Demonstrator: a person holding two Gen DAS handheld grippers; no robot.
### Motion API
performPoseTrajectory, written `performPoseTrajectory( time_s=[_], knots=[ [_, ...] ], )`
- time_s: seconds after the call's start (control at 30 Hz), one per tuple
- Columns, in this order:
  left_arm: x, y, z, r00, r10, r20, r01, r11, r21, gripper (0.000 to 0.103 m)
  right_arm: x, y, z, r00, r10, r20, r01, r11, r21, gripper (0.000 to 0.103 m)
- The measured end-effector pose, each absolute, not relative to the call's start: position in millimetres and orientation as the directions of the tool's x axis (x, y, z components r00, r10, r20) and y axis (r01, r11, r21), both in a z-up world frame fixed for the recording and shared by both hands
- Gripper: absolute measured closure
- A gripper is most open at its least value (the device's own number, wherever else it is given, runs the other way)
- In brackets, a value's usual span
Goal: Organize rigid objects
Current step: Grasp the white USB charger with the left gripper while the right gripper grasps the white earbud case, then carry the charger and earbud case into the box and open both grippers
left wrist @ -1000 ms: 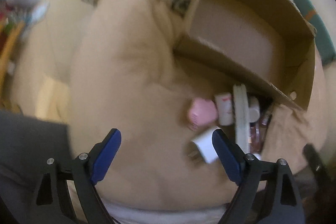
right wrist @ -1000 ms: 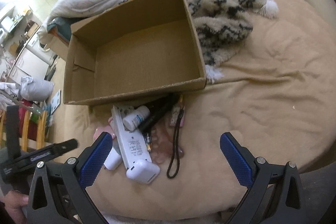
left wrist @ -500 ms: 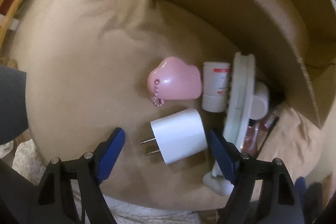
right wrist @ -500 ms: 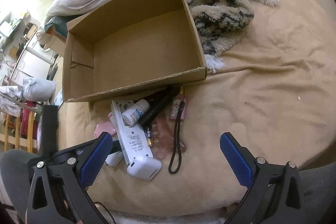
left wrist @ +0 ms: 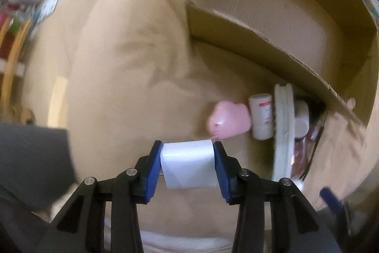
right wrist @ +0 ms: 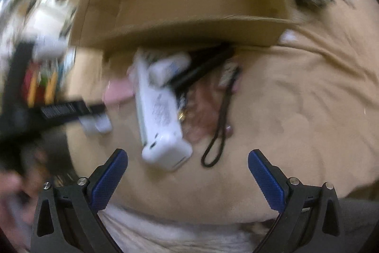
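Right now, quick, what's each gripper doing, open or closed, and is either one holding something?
Left gripper: closed on the white charger.
Right gripper: open, holding nothing, above the beige blanket.

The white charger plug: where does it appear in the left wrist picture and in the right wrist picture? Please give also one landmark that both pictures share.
Left wrist: the white charger plug is at bottom centre, clamped between the left gripper's blue pads.
Right wrist: blurred, at left of centre, a white block beside the left gripper's dark body; probably the plug.
Shared landmark: the cardboard box, with the long white remote lying in front of it.
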State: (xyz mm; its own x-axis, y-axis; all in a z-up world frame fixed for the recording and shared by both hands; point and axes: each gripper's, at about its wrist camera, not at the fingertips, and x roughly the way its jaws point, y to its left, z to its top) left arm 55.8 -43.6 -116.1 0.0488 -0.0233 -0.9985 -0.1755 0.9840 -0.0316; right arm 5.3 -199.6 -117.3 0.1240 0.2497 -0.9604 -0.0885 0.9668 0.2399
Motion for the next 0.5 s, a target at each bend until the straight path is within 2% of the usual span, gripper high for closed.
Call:
performPoseTrajectory(
  time_s=[0.1,0.13,0.23,0.37,0.47,0.5],
  knots=[
    [54.9,-46.8,-100.0,0.042,-0.007,-0.999,-0.051,0.999,-0.01,0.064,2.5,-178.0,-126.1,0.092,0.196,-0.976,-0.198,0.965,0.175,0.001],
    [51.8,-49.9,-96.5,0.051,0.004,-0.999,-0.005,1.0,0.003,0.064,2.9,-173.8,-128.7,0.088,0.178,-0.98,-0.218,0.964,0.155,0.009],
    [37.7,-47.5,-85.6,0.103,0.056,-0.993,0.067,0.996,0.063,0.064,5.3,-166.1,-132.1,0.105,0.122,-0.987,-0.257,0.962,0.091,0.012],
    [31.6,-38.8,-87.6,0.096,0.037,-0.995,0.035,0.999,0.041,0.064,4.9,-156.1,-130.4,0.144,0.102,-0.984,-0.308,0.95,0.054,0.012],
    [29.5,-35.2,-98.9,0.075,0.002,-0.997,-0.005,1.0,0.002,0.064,3.7,-150.6,-128.7,0.16,0.092,-0.983,-0.336,0.941,0.033,0.025],
    [30.7,-34.6,-97.1,0.071,-0.005,-0.997,-0.015,1.0,-0.006,0.065,2.4,-150.1,-129.8,0.158,0.088,-0.983,-0.338,0.941,0.03,0.035]
  ],
)
